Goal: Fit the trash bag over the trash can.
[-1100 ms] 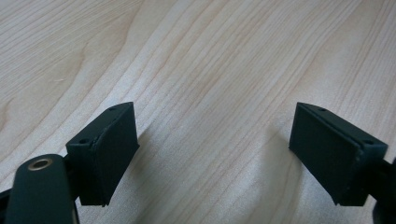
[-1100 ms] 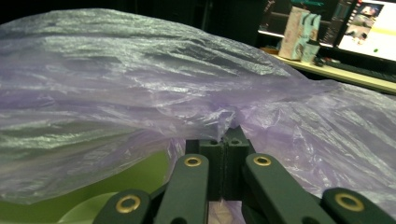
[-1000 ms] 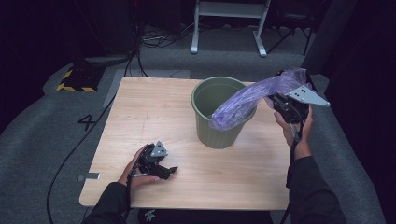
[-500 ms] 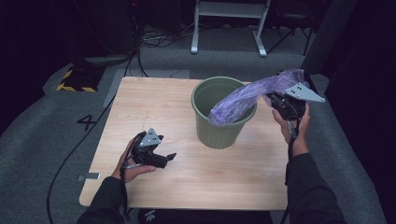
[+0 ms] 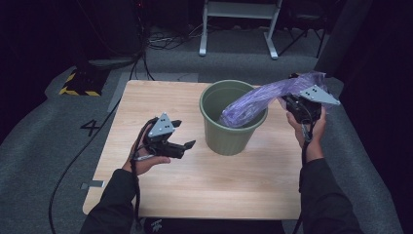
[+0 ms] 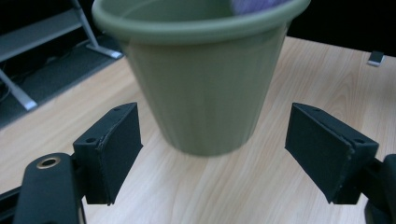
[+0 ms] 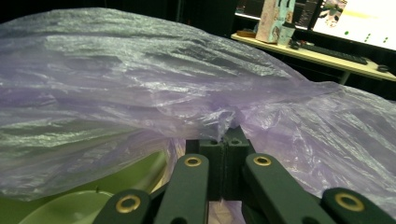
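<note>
We see the right gripper (image 5: 295,99) with its jaws pinched tight on the purple plastic bag (image 5: 255,100), which stretches from the gripper at the right of the table down over the rim into the green bucket (image 5: 229,134) standing near the middle of the wooden table (image 5: 195,195). In the right gripper view the bag (image 7: 140,93) bunches between the pressed-together pads. The left gripper (image 5: 181,134), held above the table just left of the bucket, has its jaws spread wide and empty, and in its own view the bucket (image 6: 205,93) stands ahead between them, untouched.
</note>
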{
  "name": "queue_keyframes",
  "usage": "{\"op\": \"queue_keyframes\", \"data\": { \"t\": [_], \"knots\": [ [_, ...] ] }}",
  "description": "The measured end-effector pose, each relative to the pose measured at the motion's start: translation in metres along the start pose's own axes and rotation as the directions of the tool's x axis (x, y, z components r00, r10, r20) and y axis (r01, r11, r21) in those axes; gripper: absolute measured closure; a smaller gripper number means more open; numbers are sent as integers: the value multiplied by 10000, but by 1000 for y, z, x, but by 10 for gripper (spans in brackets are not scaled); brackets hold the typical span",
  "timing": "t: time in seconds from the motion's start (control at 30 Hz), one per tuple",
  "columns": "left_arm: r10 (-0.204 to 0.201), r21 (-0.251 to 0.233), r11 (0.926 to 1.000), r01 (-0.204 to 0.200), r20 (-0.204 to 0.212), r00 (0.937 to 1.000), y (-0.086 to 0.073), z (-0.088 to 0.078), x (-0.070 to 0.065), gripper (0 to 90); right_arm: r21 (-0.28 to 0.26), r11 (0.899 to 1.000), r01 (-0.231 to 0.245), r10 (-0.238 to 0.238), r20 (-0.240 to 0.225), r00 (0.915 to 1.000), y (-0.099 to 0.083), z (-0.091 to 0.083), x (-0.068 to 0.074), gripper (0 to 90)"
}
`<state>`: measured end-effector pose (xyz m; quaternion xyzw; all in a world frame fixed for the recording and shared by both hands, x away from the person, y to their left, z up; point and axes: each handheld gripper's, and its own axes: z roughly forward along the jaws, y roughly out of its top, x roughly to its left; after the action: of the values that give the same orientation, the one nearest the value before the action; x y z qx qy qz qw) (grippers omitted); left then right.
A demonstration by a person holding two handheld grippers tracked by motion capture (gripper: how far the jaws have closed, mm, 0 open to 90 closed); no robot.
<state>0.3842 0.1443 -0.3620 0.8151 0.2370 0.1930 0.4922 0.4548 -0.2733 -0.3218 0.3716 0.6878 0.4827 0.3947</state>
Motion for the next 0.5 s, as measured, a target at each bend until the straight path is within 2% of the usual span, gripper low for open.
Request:
{"op": "queue_keyframes", "data": {
  "t": [0.27,0.4,0.5],
  "knots": [
    [281,-549,9981,-268,233,9993,38,29,-10,202,-4,10000,-57,57,40,10000,-3,2,3,900],
    [426,-637,9971,-405,324,9986,54,40,-15,201,-51,9999,93,-93,-16,10000,-4,-1,6,900],
    [506,-594,9971,-485,337,9982,62,46,-17,201,-95,9990,429,-430,-158,9989,-5,-4,12,900]
  ]
}}
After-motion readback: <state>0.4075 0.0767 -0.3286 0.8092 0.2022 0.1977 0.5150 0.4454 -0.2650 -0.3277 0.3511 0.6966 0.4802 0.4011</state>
